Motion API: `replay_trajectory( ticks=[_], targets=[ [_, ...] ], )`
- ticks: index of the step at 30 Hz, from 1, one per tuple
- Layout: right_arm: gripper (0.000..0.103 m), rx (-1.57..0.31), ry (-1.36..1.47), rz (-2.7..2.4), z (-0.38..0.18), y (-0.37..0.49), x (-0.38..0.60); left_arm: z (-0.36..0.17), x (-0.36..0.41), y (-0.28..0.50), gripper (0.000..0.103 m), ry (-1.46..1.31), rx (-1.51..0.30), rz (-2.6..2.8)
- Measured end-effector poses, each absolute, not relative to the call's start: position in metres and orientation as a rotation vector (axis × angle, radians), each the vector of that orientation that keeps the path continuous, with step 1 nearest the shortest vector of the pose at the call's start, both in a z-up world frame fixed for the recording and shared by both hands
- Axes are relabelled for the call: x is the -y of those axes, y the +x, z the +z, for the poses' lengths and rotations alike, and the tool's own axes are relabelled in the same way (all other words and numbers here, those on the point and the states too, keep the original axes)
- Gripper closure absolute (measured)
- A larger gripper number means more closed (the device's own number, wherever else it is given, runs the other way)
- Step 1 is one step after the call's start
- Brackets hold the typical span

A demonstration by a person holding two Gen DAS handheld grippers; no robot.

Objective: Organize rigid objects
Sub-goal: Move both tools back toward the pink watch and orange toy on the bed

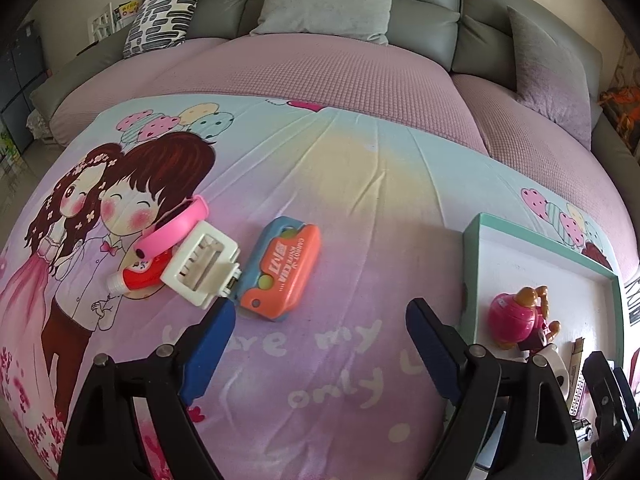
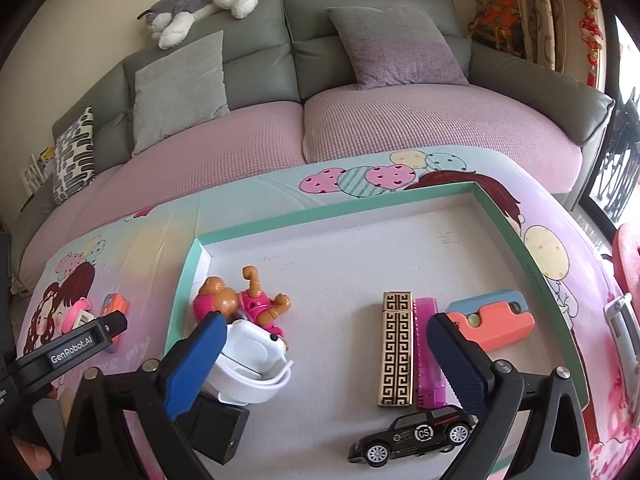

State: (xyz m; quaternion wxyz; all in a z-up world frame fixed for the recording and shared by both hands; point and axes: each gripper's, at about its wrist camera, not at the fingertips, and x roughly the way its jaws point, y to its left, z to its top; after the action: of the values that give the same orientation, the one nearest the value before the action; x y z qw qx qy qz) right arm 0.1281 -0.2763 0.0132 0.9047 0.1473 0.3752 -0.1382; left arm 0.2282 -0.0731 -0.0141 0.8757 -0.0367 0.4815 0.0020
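Observation:
On the printed cloth lie an orange-and-blue toy case point(image 1: 282, 273), a white plastic clip block point(image 1: 202, 270), a pink band point(image 1: 170, 230) and a small red tube point(image 1: 134, 278). My left gripper point(image 1: 320, 320) is open and empty just in front of the case. A teal-rimmed white tray point(image 2: 340, 210) holds a pink bear toy point(image 2: 244, 304), a white cap-like piece point(image 2: 252, 364), a gold patterned lighter point(image 2: 396, 348), a purple lighter point(image 2: 428, 356), a second orange-and-blue case point(image 2: 492, 320), a black toy car point(image 2: 412, 436) and a black block point(image 2: 220, 428). My right gripper point(image 2: 324, 340) is open and empty above the tray.
A grey sofa point(image 2: 280, 60) with a pink cover and several cushions stands behind the table. A plush dog point(image 2: 200, 4) lies on its back. The tray's rim also shows in the left wrist view point(image 1: 472, 280) at the right. My left gripper's body point(image 2: 68, 352) shows at the left.

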Motion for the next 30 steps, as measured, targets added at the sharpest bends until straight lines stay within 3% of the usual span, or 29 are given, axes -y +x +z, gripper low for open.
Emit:
replay_trajectory(
  ticks=[28,29,30],
  targets=[
    [0.000,-0.677,0.229,-0.066,0.034,0.148,0.182,0.017,-0.042,0.220,0.015,-0.184,-0.887,0.210],
    [0.000,-0.681,0.221,-0.054,0.033,0.150,0.176,0.018,-0.046,0.219,0.013,-0.188,-0.881,0.213],
    [0.000,-0.684,0.211,-0.043,0.032,0.151,0.171,0.018,-0.050,0.218,0.001,-0.193,-0.877,0.217]
  ],
)
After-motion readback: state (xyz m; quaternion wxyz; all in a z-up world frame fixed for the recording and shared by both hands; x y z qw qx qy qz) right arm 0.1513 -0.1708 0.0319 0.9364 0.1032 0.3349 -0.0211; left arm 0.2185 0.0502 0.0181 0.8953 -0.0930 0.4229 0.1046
